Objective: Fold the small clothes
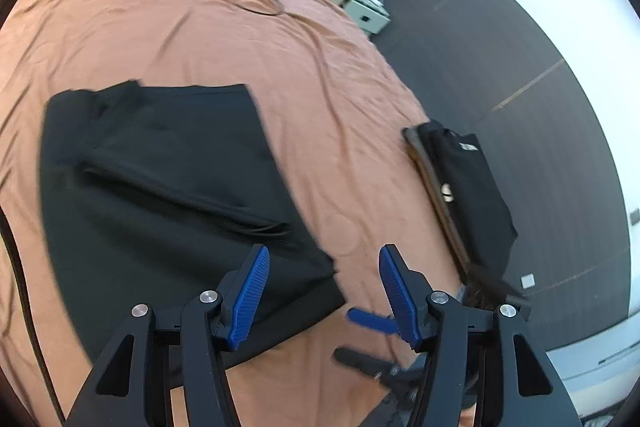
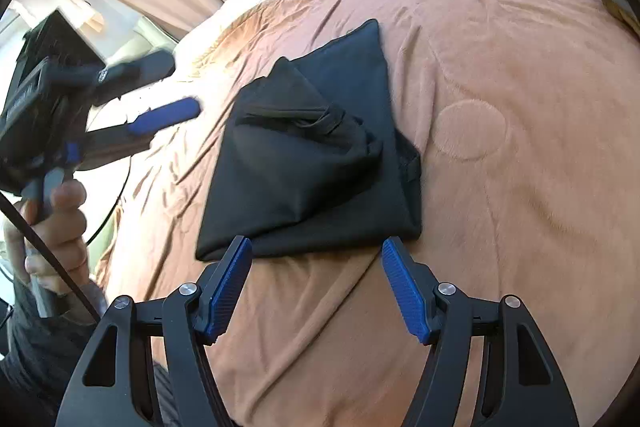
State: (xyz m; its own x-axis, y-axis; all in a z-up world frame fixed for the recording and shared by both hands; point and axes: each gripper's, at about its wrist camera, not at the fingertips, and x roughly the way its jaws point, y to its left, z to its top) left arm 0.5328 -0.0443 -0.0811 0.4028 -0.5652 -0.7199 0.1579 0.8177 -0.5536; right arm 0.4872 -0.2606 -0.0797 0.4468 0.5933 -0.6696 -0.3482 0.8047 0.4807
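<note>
Nearest, the left hand-held gripper (image 1: 324, 259) and right hand-held gripper (image 2: 316, 251) both gape, holding nothing. Just beyond lies the folded black garment (image 2: 320, 155) on the orange bedspread (image 2: 500, 67); farther right, another folded black garment (image 1: 472, 187).

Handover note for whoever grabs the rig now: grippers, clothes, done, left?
Left hand-held gripper: open, empty.
Right hand-held gripper: open, empty, at the near edge of the partly folded black garment.
That garment lies on the orange bedspread, one flap bunched on top.
Neatly folded black shirt sits at the bed's edge.
Left: flatten the bunched flap, finish folding.
</note>
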